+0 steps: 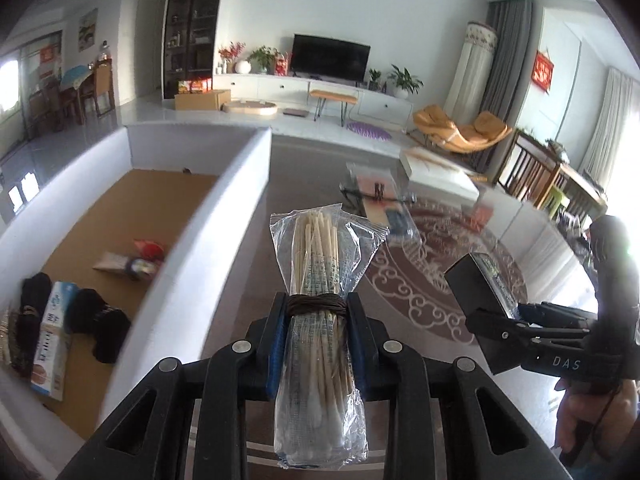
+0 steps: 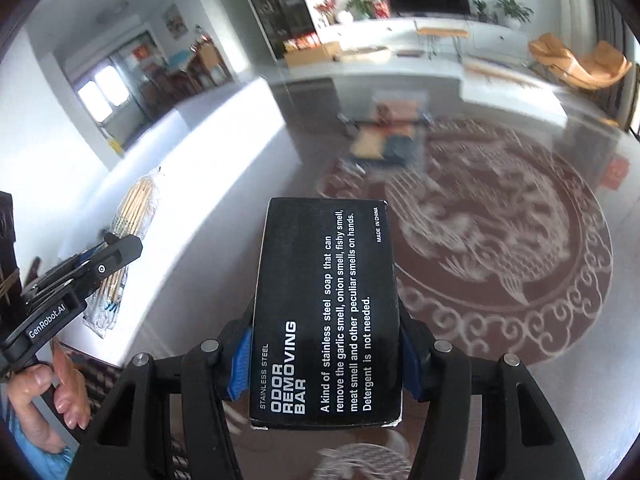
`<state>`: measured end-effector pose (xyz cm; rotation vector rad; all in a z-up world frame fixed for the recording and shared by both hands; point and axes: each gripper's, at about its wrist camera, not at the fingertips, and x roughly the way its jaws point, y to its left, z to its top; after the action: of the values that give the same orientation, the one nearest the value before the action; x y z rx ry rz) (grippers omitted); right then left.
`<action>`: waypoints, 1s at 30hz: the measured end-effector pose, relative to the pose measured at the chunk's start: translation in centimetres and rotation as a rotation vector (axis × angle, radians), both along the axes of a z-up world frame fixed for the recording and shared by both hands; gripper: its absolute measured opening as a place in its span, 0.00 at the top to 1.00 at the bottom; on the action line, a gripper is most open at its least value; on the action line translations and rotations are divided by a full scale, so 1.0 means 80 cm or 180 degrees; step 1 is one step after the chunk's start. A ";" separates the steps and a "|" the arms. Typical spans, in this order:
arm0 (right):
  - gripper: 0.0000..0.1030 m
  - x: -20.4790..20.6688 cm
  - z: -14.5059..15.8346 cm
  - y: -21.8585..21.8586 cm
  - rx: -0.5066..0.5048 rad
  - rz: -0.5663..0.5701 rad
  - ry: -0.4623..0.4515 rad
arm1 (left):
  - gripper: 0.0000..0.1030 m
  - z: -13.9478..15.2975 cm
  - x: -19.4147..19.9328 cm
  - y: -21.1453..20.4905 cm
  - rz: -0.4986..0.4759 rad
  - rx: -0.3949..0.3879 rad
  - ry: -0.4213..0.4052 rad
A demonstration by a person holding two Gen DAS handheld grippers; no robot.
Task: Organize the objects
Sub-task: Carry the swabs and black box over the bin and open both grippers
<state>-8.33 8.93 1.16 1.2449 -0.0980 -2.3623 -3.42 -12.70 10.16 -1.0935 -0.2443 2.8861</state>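
Note:
My left gripper [image 1: 316, 308] is shut on a clear packet of wooden cotton swabs [image 1: 318, 256] bound with a dark band, held up above the glass table. In the right wrist view the same packet [image 2: 136, 204] sticks out of the left gripper [image 2: 116, 248] at the left edge. My right gripper [image 2: 326, 360] is shut on a black "Odor Removing Bar" box [image 2: 326, 312], its blue pads pressing on both long sides. From the left wrist view, that black box [image 1: 476, 280] and the right gripper [image 1: 496, 312] sit off to the right.
A white-walled bin [image 1: 224, 200] with a brown floor stands at the left; it holds black items [image 1: 100, 320], a blue-and-white carton [image 1: 54, 336] and a small packet [image 1: 128, 264]. Farther out on the glass table [image 1: 256, 240] lies a clear packet [image 1: 380, 196]. A patterned rug shows beneath.

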 end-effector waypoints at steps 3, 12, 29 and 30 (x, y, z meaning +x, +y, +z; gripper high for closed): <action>0.43 0.007 0.045 -0.050 -0.0196 0.0231 0.0193 | 0.73 0.034 0.015 -0.048 0.0258 -0.0164 0.0142; 0.43 0.017 0.093 -0.279 -0.0430 0.1171 0.0423 | 0.73 -0.004 0.018 -0.203 0.1260 -0.0770 -0.0331; 0.05 0.016 0.037 -0.269 -0.0047 0.0945 0.0634 | 0.14 -0.034 0.016 -0.211 0.1485 -0.1043 -0.0461; 0.04 0.013 0.030 -0.250 0.0004 0.0875 0.0636 | 0.14 -0.031 0.012 -0.200 0.1461 -0.1054 -0.0445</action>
<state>-7.30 -11.11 3.57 0.9482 0.1307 -2.2292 -2.43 -28.69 7.72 -1.4653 -0.0186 3.3442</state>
